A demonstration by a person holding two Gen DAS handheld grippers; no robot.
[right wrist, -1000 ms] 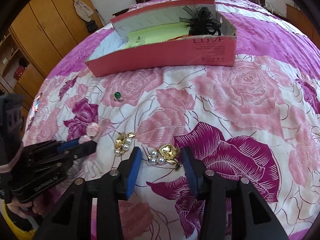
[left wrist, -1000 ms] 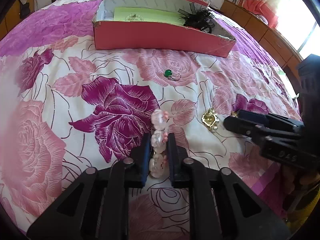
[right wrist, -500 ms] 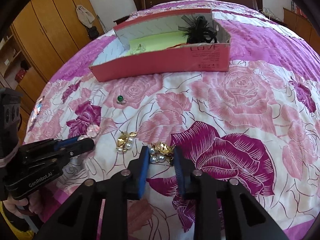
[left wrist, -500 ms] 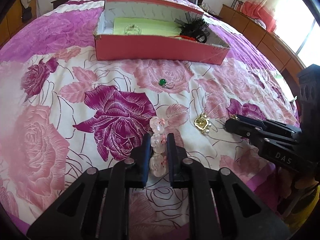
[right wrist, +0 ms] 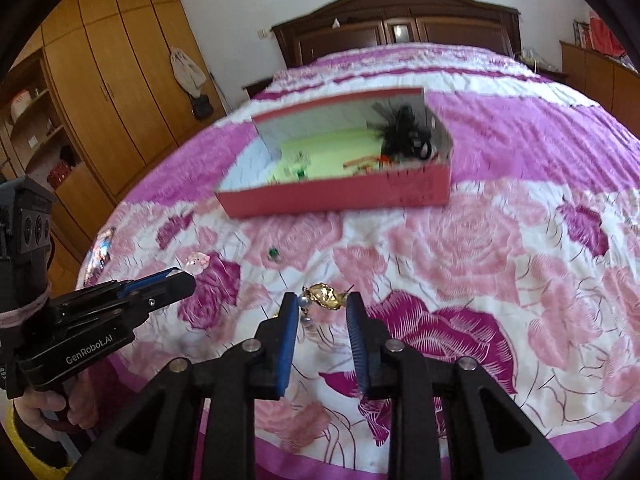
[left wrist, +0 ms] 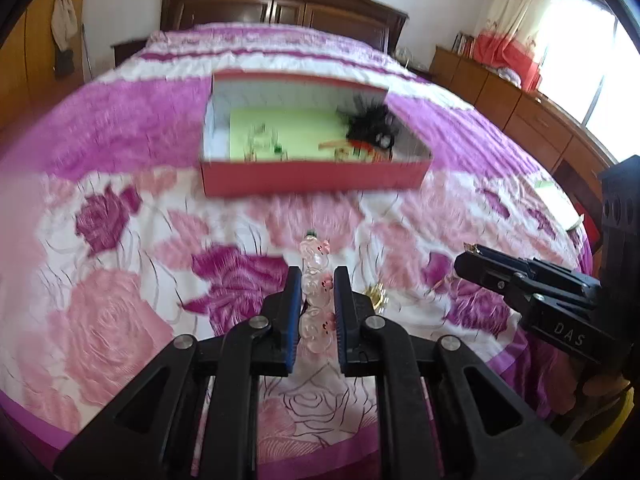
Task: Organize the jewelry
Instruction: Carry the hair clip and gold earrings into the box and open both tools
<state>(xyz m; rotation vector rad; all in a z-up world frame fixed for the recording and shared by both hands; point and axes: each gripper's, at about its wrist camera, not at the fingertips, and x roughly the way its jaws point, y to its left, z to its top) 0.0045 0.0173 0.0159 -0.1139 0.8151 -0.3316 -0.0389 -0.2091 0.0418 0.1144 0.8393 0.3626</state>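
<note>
A: Nearest to the lens, the left gripper (left wrist: 316,280) is clamped on a string of clear pink beads (left wrist: 317,300), which stands up between its blue pads, well in front of the red box (left wrist: 312,174).

B: And the other one?

A: The right gripper (right wrist: 322,308) has its jaws drawn in on a gold leaf earring with pearls (right wrist: 325,298); the piece spans the gap at the fingertips, one pearl hanging beside the left pad. Its jaws have just been closing, and the earring is between them. It, too, is on the near side of the red box, above the rose-patterned bedspread (right wrist: 480,248).

B: Anything still on the cover?

A: A second gold piece (left wrist: 376,294) lies on the bedspread just right of the left gripper's pads, closer to the camera than the box. A small green-stone ring (right wrist: 274,254) lies between the grippers and the box, nearer the box's left end.

B: What does the box hold?

A: A light green sheet (left wrist: 288,134) on its floor, a few small blurred trinkets along the front wall, and a black feathery hair ornament (left wrist: 372,126) at the right end. Beyond the box rises the dark wooden headboard (right wrist: 400,20).
</note>
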